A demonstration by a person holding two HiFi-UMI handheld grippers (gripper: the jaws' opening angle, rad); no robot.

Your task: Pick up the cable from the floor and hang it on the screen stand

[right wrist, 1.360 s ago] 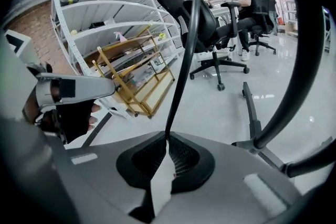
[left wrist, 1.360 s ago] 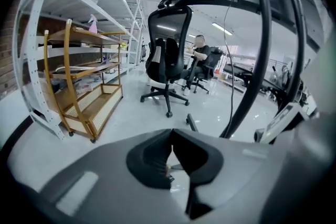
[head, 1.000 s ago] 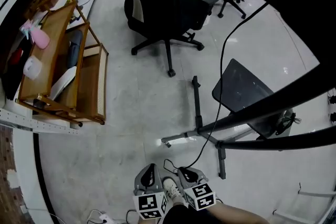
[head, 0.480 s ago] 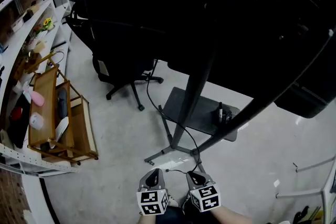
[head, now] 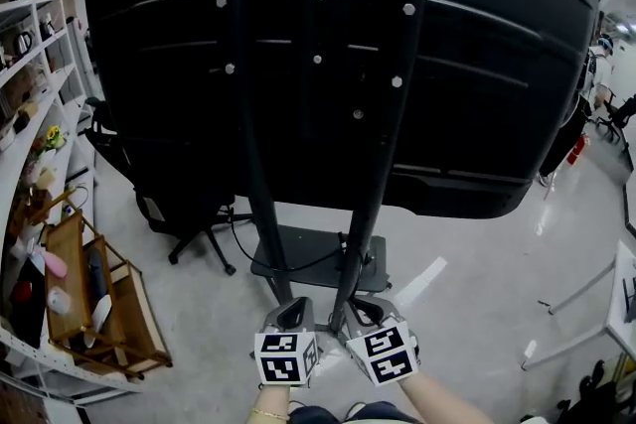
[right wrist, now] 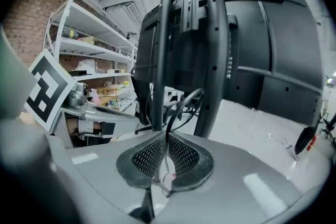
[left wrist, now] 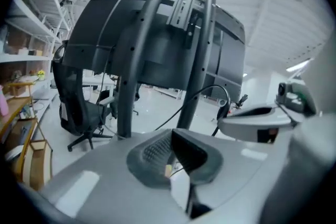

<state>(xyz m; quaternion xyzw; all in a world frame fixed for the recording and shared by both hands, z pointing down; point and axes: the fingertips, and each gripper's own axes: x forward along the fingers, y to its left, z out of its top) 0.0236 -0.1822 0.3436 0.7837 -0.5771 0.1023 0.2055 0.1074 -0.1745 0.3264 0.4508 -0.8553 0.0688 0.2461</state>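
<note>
The black screen (head: 477,65) shows its back, carried on the screen stand's two dark uprights (head: 256,164) above a flat base plate (head: 308,258). Both grippers are low in the head view, side by side just in front of the uprights. My right gripper (head: 370,311) is shut on the thin black cable (right wrist: 181,105), which rises from its pads (right wrist: 152,157) and loops toward the uprights. My left gripper (head: 290,311) has its jaws together. The cable (left wrist: 205,93) arcs just beyond the left tips toward the right gripper. Whether the left one pinches it does not show.
A black office chair (head: 179,204) stands left of the stand. A wooden cart (head: 94,313) and white shelves (head: 30,65) line the left wall. White table legs (head: 576,313) stand at the right on the pale floor.
The head view has swung up from the floor to the screen's back. Both grippers have come up in front of the stand's uprights, and the right one's jaws have stayed closed.
</note>
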